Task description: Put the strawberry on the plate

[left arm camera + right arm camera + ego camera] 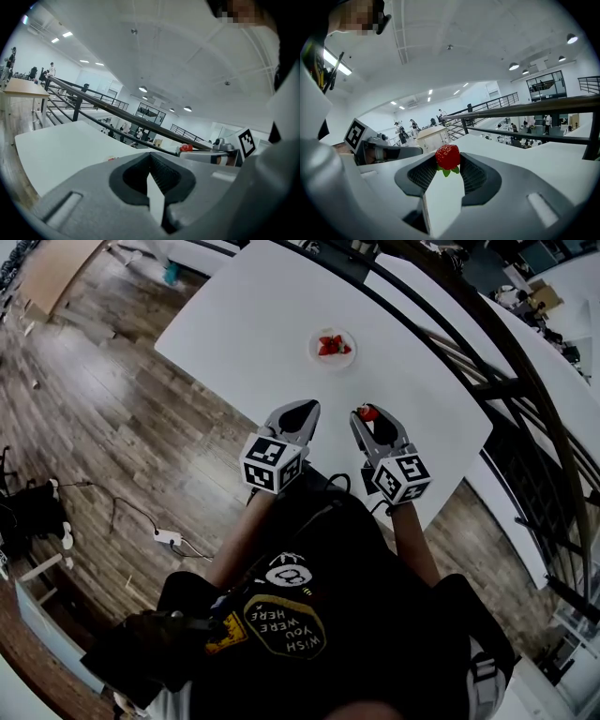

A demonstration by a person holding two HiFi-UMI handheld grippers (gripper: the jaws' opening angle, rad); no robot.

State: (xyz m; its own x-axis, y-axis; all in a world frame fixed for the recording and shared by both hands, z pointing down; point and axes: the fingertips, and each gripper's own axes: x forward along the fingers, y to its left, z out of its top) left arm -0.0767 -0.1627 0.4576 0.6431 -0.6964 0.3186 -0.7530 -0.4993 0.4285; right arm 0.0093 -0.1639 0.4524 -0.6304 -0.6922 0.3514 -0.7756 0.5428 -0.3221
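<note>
Right hand-held gripper (449, 165) pinches the glossy red strawberry (448, 156) at its very tips, over the near edge of the smooth white table (234, 324). Left hand-held gripper (150, 161) rides alongside, jaws together, empty. The risk as I see it: that soft, rounded berry could slip off the ribbed pads or bruise before reaching the small round plate (316, 354) on the far side.

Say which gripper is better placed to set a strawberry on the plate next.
Right. The right gripper is shut on a strawberry and points toward the plate, which already holds strawberries. The left gripper beside it is shut and holds nothing.
</note>
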